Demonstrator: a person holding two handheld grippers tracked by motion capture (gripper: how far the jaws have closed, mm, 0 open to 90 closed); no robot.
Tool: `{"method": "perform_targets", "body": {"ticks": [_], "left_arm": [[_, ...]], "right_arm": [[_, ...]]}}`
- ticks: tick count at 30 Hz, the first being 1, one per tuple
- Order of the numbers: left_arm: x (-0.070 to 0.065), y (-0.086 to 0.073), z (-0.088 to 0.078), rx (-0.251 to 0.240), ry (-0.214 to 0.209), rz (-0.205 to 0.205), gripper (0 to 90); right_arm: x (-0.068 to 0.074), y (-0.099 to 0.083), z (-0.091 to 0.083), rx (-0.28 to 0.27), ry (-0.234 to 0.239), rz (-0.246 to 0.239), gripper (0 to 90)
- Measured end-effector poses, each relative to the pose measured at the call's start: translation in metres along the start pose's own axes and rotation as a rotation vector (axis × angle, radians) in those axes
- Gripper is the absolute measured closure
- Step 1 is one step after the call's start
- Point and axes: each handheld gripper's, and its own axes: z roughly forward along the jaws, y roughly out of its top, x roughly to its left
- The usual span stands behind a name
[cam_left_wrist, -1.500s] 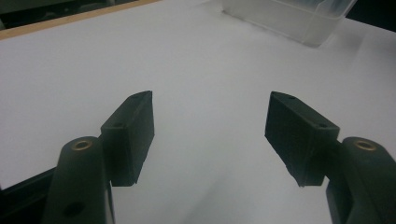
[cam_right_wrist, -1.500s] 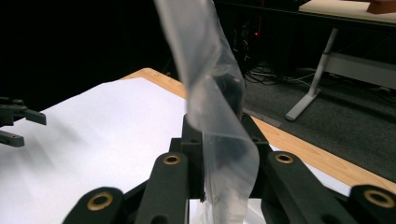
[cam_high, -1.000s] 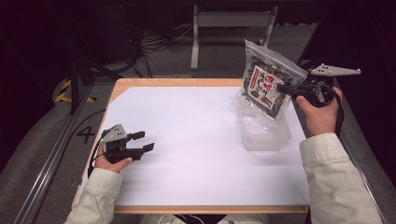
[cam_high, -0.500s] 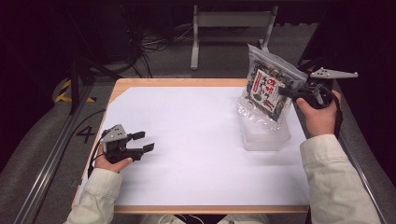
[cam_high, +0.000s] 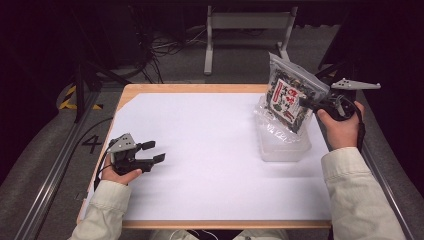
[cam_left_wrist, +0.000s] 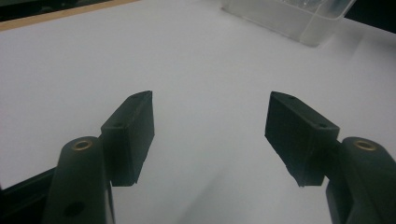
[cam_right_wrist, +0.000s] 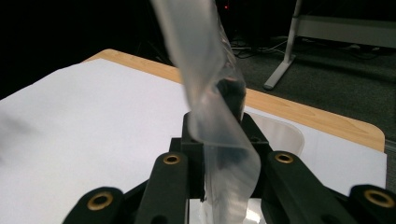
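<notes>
The snack bag (cam_high: 289, 97) hangs tilted over the clear plastic tray (cam_high: 282, 142) at the right side of the table (cam_high: 200, 135), its lower end at or just inside the tray opening; contact with the tray floor cannot be confirmed. The right gripper (cam_high: 306, 103) is clamped on the bag's right edge: in the right gripper view both jaws press on a fold of clear film (cam_right_wrist: 219, 140) with no gap between them. The left gripper (cam_high: 152, 152) rests on the white sheet at the near left, well apart from the tray, jaws apart and holding nothing.

Step in hand, as judged: lowering the bag into the tray.

Next move, as judged:
- Bring the bag down until it lies inside the tray walls
- Level the bag so that no corner rides over the rim
- Release the film only once the tray carries the bag

The left gripper is free to steady the tray if it slides
</notes>
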Motion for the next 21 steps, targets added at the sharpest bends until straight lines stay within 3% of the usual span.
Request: {"method": "perform_targets", "body": {"ticks": [21], "left_arm": [[-0.0013,-0.0002,0.0003,0.005,-0.005,-0.005,33.9]], "right_arm": [[0.0008,-0.0062,-0.0014,0.056,-0.008,0.012,77.4]]}}
